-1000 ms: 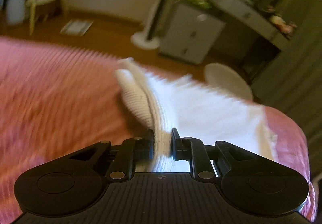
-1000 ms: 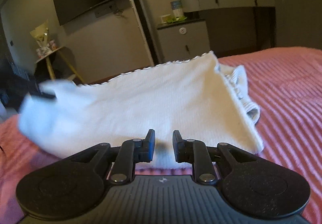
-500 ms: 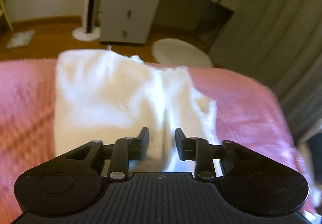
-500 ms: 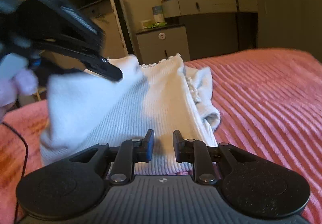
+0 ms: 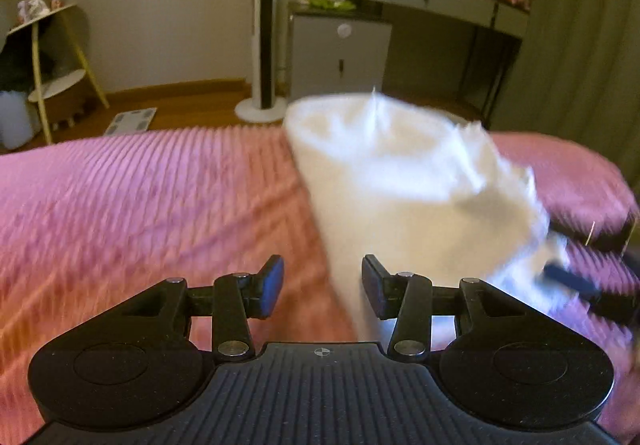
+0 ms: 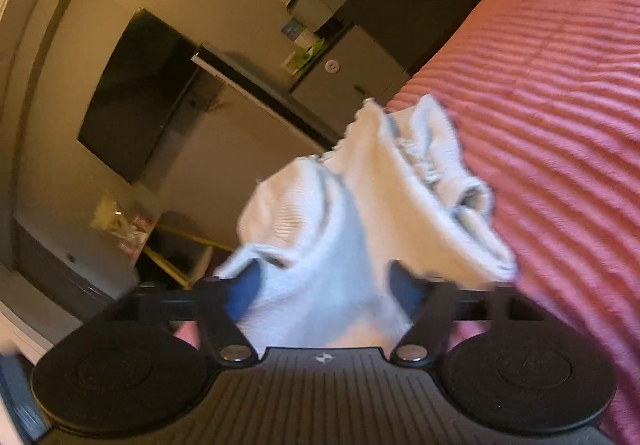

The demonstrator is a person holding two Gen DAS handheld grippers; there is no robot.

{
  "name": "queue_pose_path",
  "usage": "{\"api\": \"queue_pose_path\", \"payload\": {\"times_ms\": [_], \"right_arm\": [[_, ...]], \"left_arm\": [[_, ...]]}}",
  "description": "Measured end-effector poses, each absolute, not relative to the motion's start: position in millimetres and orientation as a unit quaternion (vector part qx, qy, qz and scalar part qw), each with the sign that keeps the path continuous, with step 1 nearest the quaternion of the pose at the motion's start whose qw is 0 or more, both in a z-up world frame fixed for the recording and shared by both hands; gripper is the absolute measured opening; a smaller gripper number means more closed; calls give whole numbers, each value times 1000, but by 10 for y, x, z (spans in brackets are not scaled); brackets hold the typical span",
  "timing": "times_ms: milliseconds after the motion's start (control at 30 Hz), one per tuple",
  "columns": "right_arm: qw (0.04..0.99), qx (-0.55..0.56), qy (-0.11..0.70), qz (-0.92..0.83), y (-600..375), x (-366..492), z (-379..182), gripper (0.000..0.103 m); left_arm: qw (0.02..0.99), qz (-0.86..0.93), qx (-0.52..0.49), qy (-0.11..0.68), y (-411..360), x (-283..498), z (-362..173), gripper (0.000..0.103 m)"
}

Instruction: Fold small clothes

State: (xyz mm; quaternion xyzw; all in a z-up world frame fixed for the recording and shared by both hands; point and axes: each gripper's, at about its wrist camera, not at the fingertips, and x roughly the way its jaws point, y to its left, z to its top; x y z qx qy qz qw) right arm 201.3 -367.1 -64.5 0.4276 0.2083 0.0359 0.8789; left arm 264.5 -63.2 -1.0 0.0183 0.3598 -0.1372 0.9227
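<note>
Left tongs [image 5: 322, 291]: jaws have just been opening, pads clear of the cloth [image 5: 408, 181], which lies bunched on the bed [image 5: 140, 197], centre-right of frame. Right tongs [image 6: 324, 291]: jaws have just been opening wide; cloth [image 6: 352, 229] sits loosely between them.

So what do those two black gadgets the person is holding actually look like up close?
Both look alike. The left gripper and the right gripper each have a matt black ribbed body with a small round emblem at its front edge, two flat round discs at the sides, and hinged black link arms with silver pins. The jaws are lined with dark blue pads.
</note>
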Motion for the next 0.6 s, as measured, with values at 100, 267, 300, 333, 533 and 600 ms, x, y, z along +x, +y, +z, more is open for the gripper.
{"api": "queue_pose_path", "payload": {"times_ms": [100, 267, 300, 333, 533, 600], "right_arm": [[876, 421, 230, 53, -3633, 2225, -550, 82], [865, 409, 283, 59, -3678, 2772, -530, 86], [862, 404, 300, 66, -3670, 2889, -570, 84], [857, 402, 315, 76, -3652, 2970, -601, 78], [872, 338, 340, 94, -3556, 3244, -562, 34], [863, 355, 344, 101, -3582, 3279, -573, 43]], "left_arm": [[918, -146, 16, 368, -581, 2572, -143, 48], [915, -161, 12, 371, -518, 2405, -213, 56], [914, -166, 6, 370, -502, 2385, -229, 57], [914, -167, -2, 371, -485, 2358, -249, 59], [910, -158, -10, 384, -559, 2429, -346, 60], [906, -161, -2, 390, -618, 2424, -346, 60]]}}
